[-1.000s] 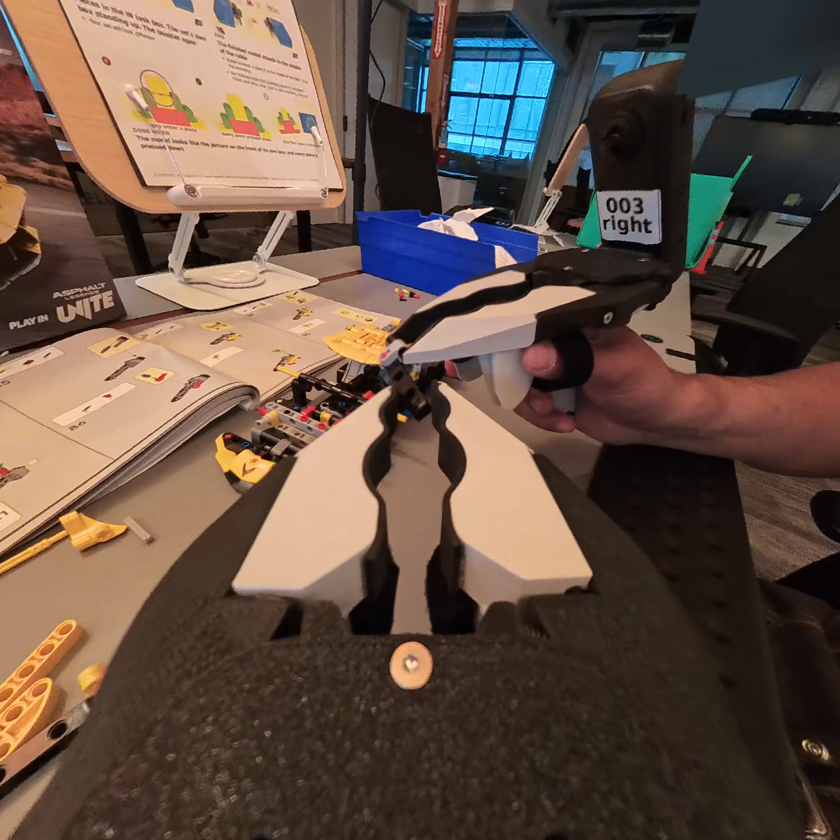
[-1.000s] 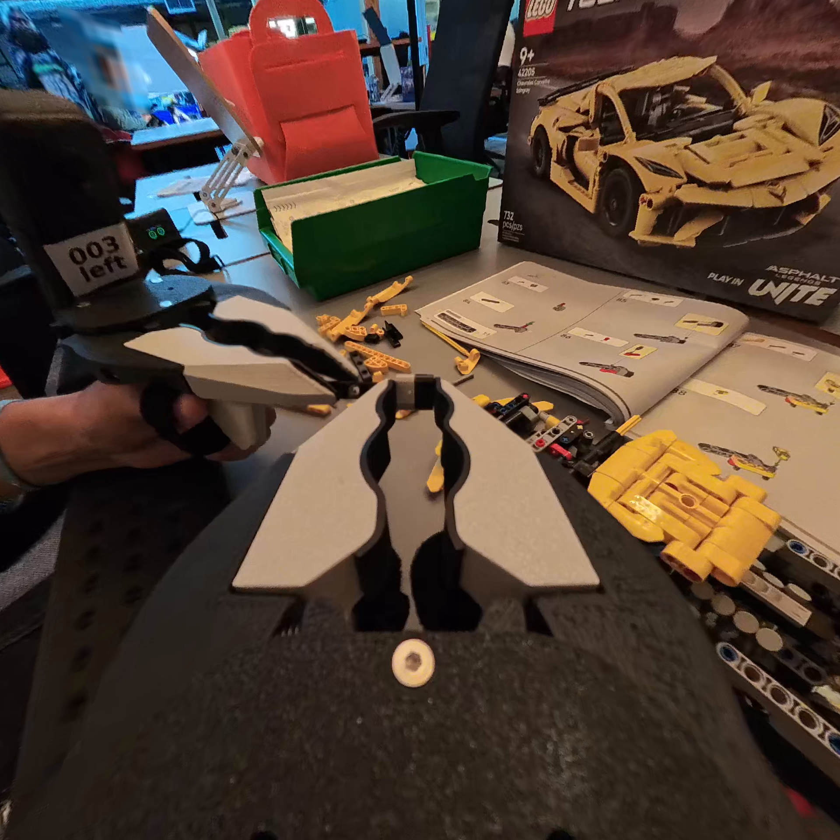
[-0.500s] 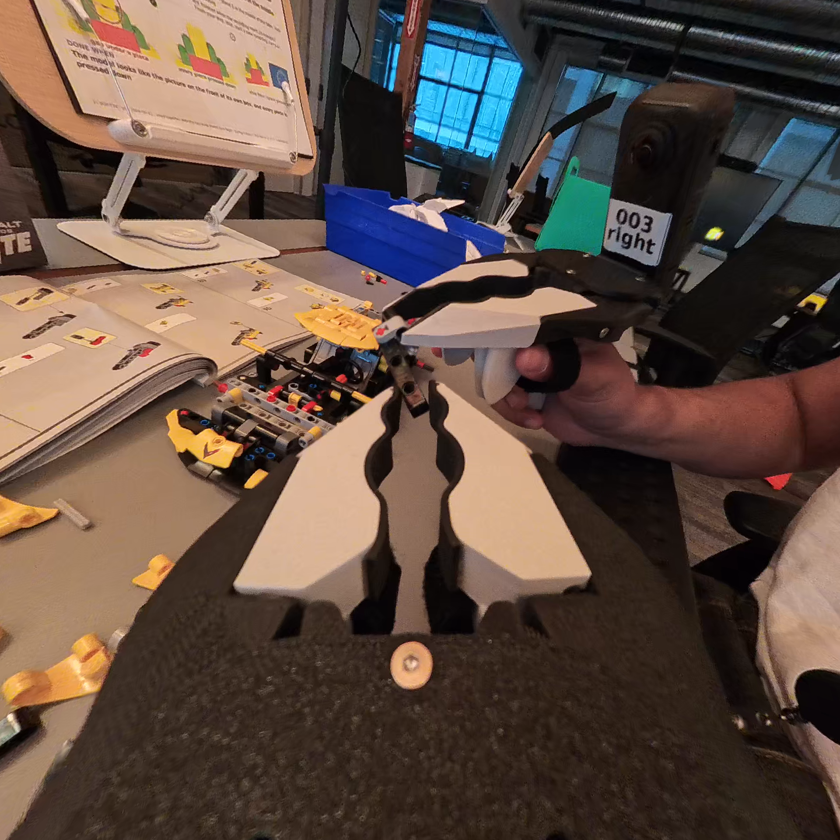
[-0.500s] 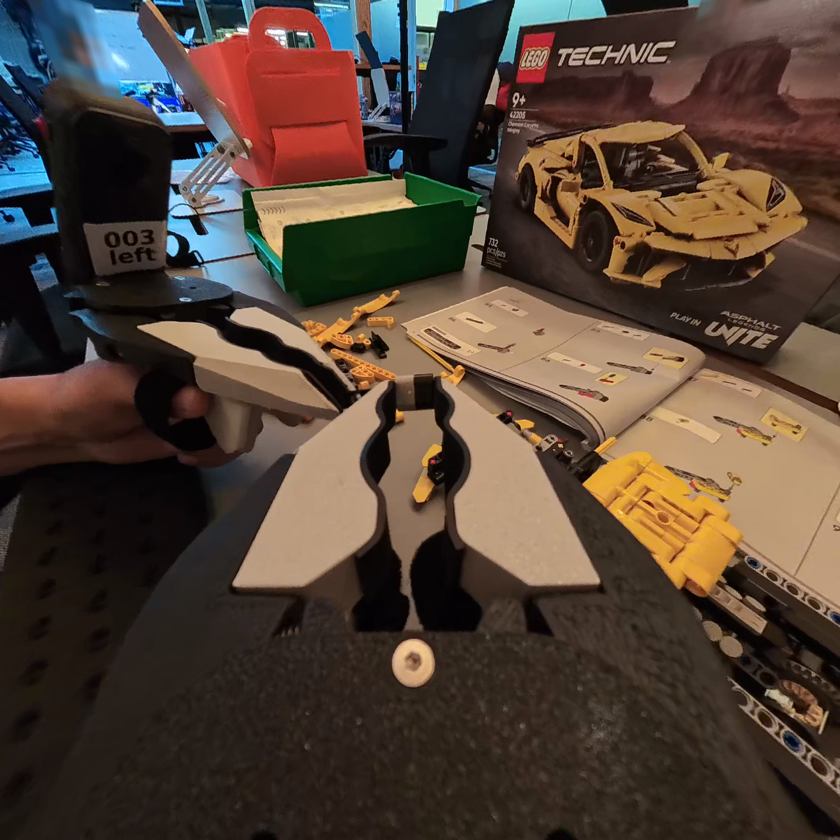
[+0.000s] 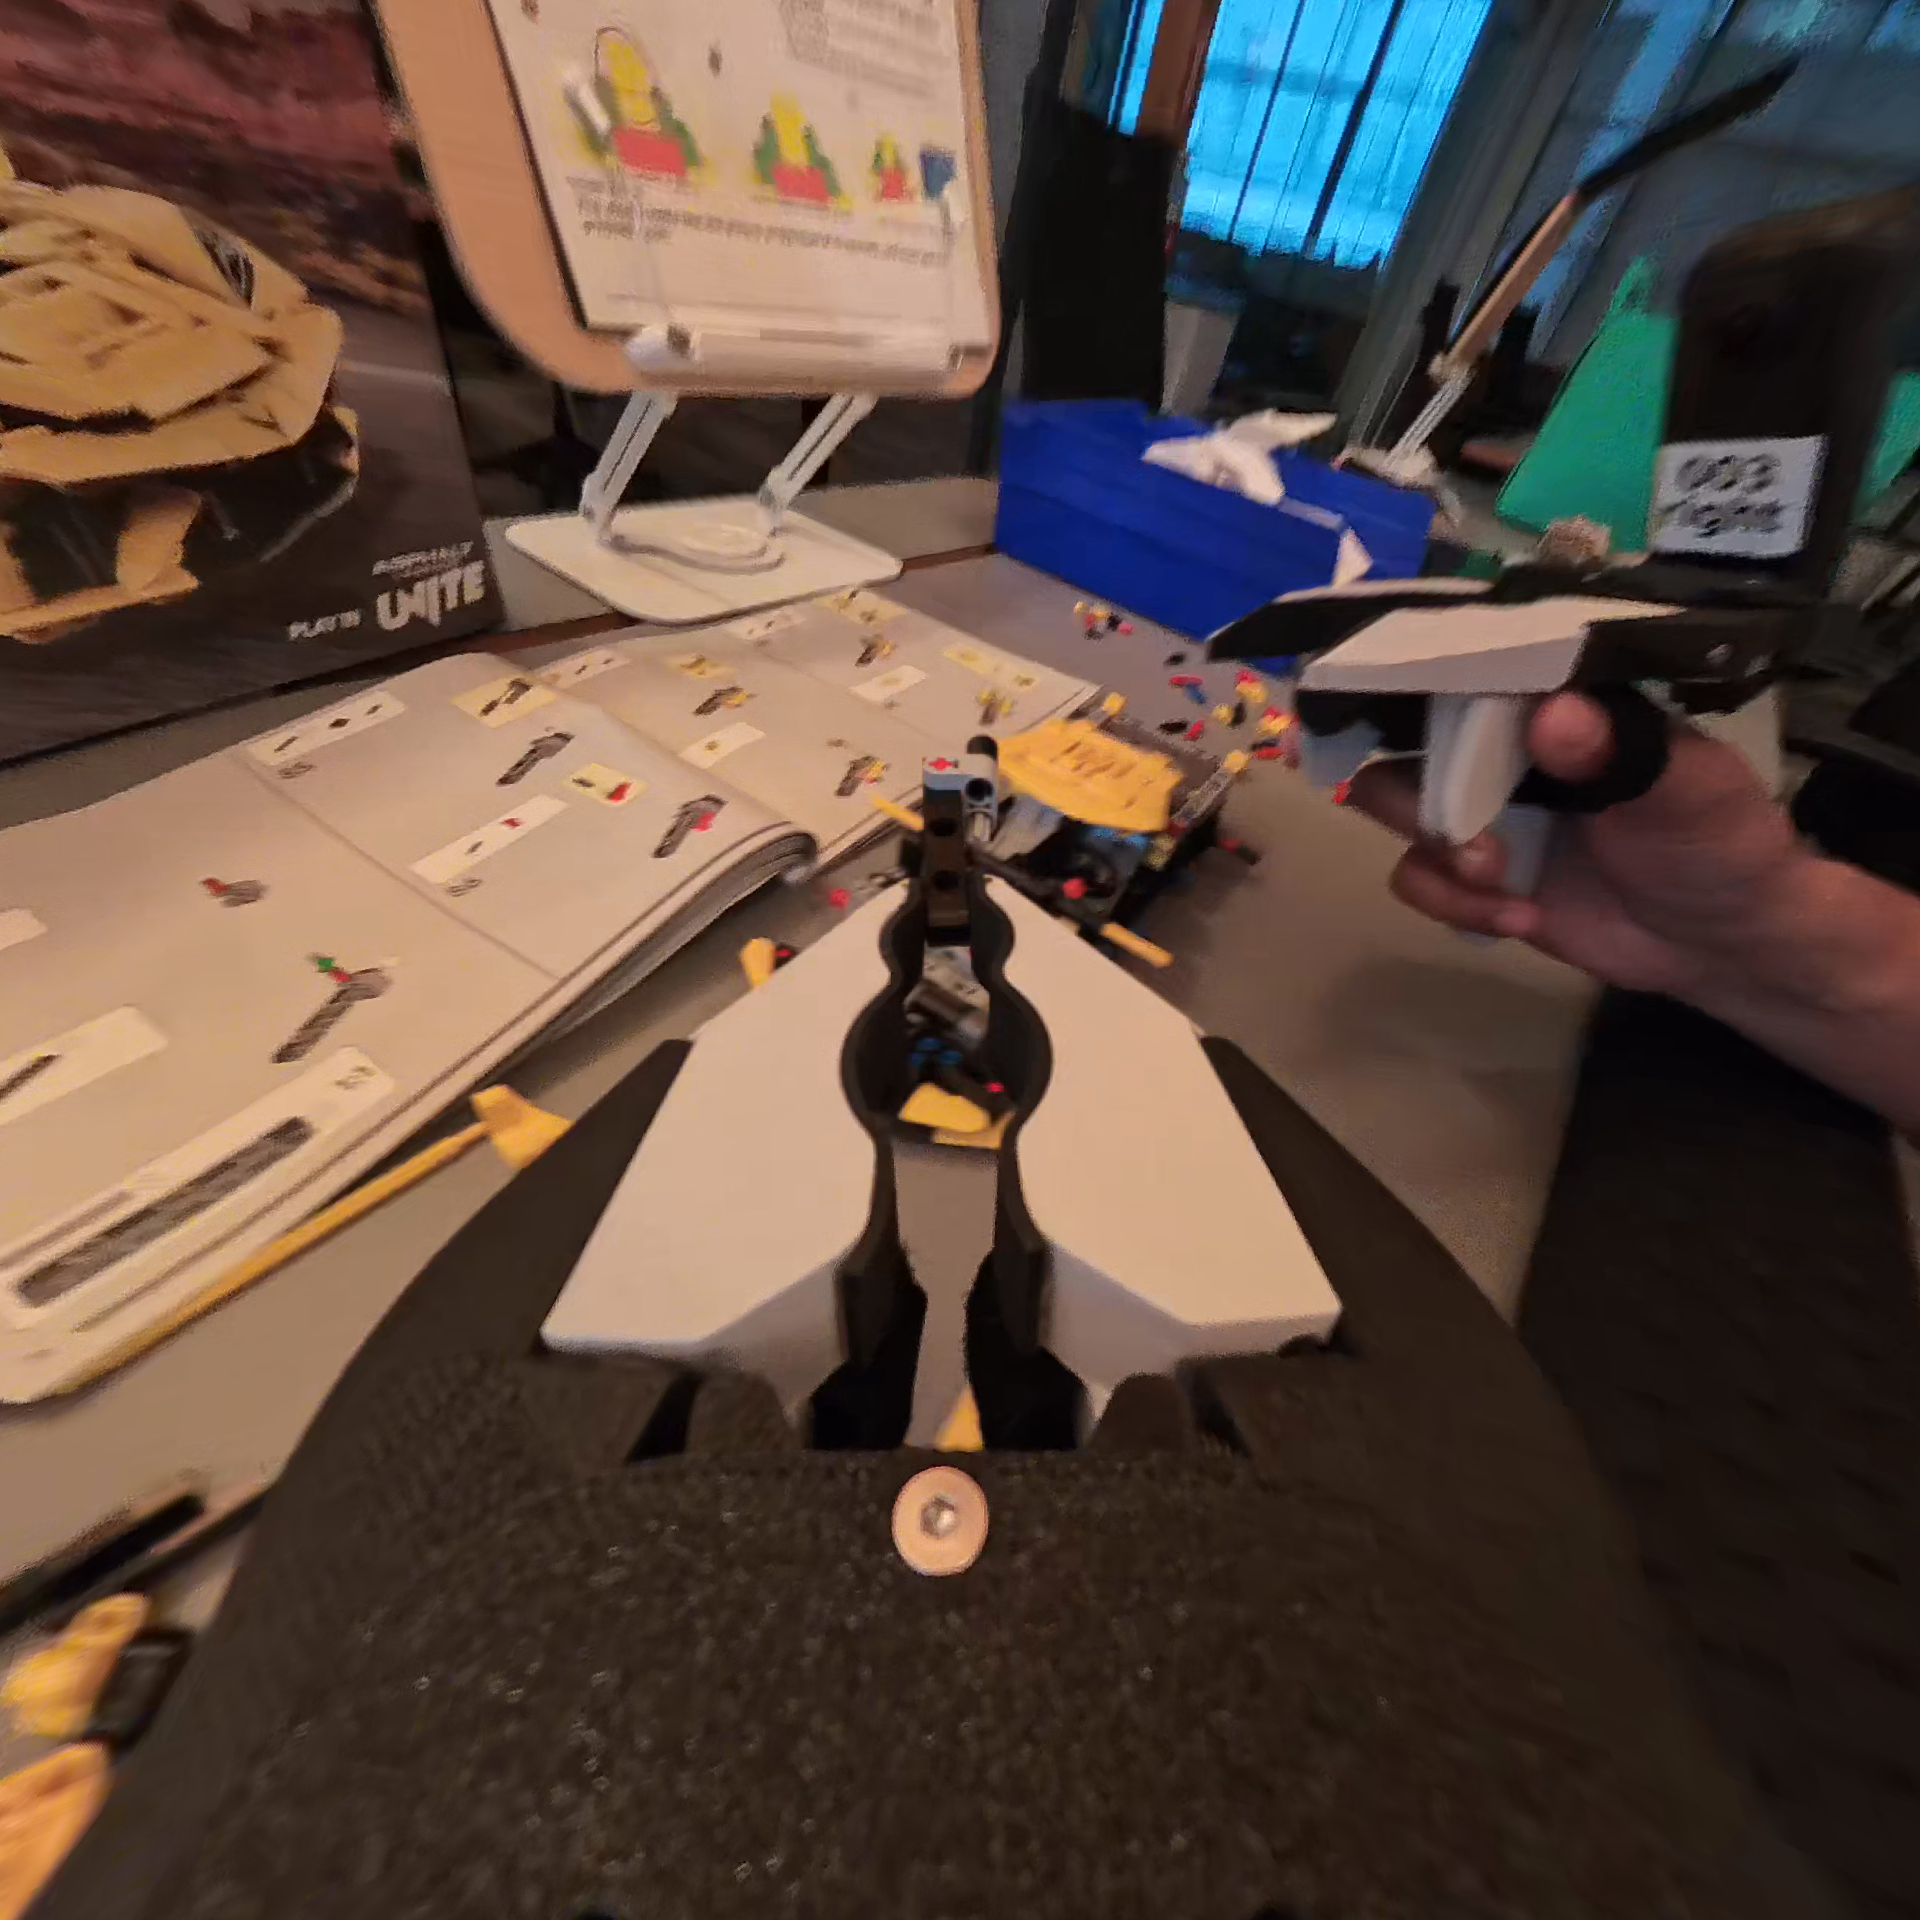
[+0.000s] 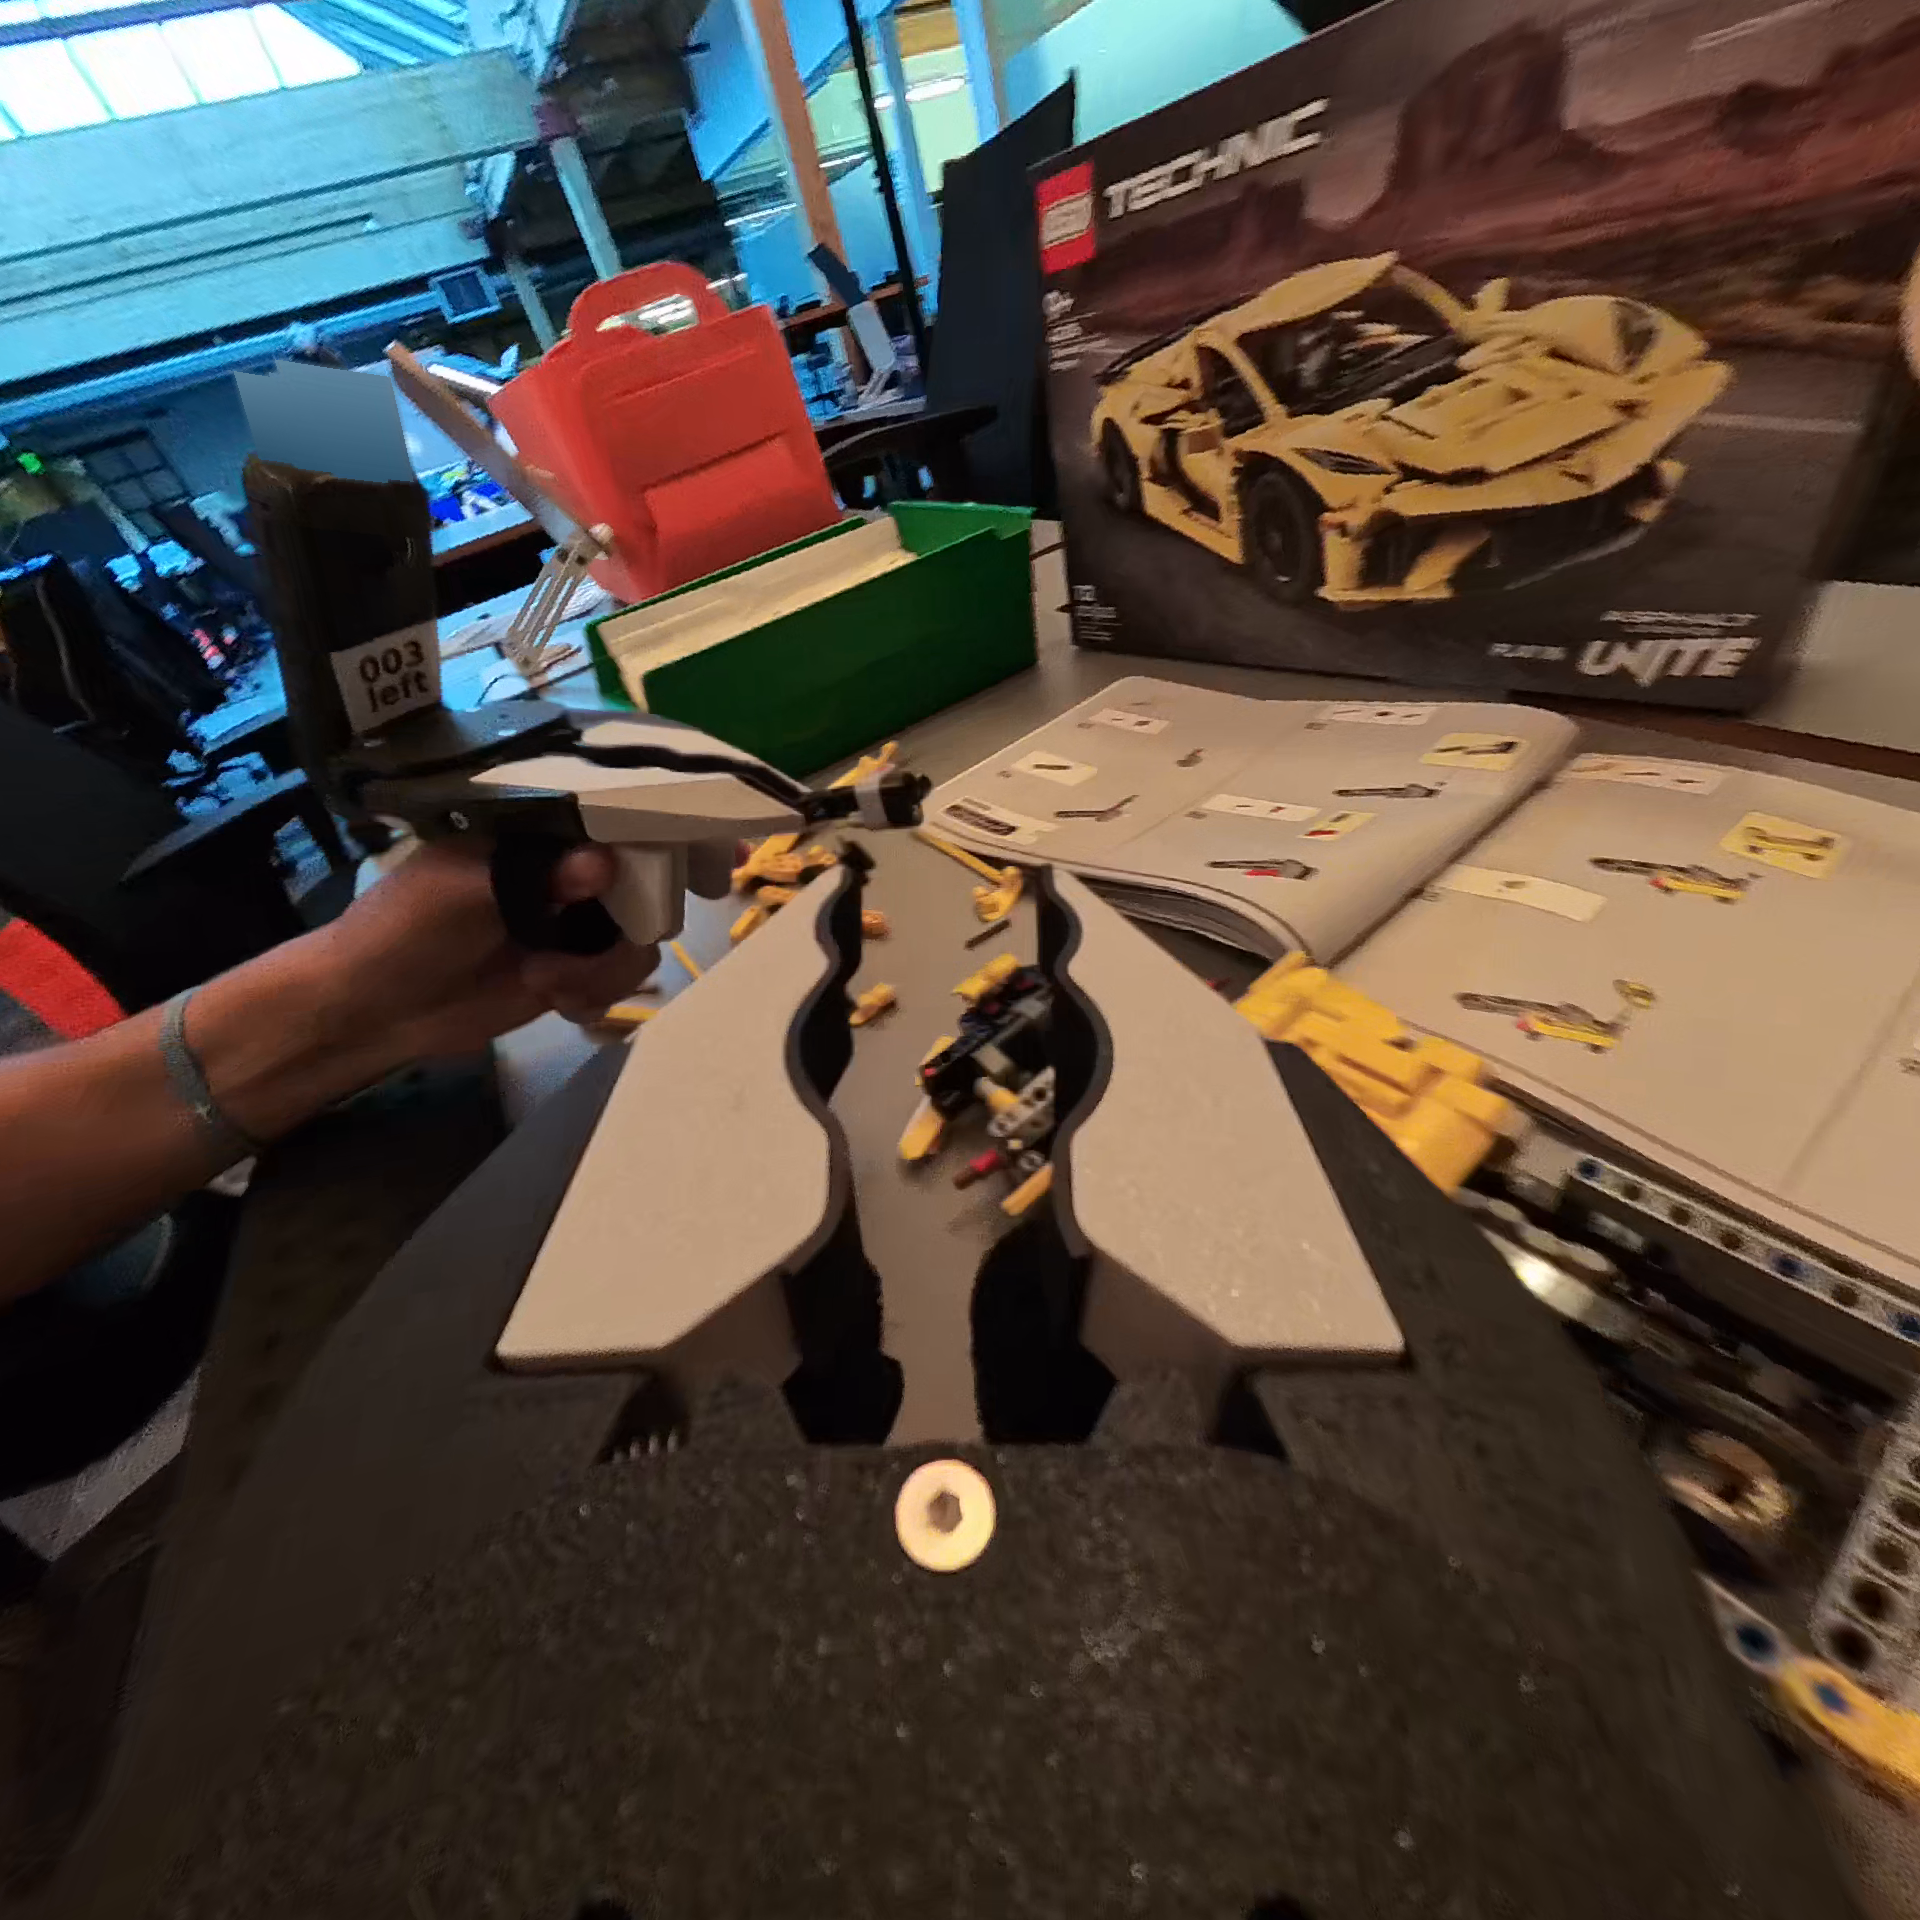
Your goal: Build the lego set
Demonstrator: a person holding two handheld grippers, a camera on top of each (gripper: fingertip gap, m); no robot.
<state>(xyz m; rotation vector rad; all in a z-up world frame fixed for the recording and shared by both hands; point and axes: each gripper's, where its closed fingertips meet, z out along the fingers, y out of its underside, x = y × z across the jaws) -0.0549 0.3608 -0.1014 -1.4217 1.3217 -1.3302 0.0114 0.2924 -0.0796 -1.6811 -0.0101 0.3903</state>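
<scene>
- A small black and grey lego piece sits pinched at the tip of my left gripper, lifted clear of the table. In the right wrist view the same piece pokes out beyond the fingertips.
- My left gripper is closed tight on the piece's dark lower stem; the grey connector end stands free above the fingers.
- I judge the piece light, rigid and smooth plastic. It should not bend, but it could twist or slip if held by a narrow edge. The flat sides of the stem look the best place to hold, leaving the connector end free for mating.
- My right gripper is wide open and holds nothing. It hangs just right of the piece, not touching it.
- Beyond the piece, on the table, lies the half-built chassis with a yellow panel on top. It probably weighs more and has studs and pins that could pop off under side force.
- Left of the piece the manual lies open; loose yellow parts are scattered near its edge.
- Farther behind the piece stand the set box, a green bin, a blue bin and a page stand.
</scene>
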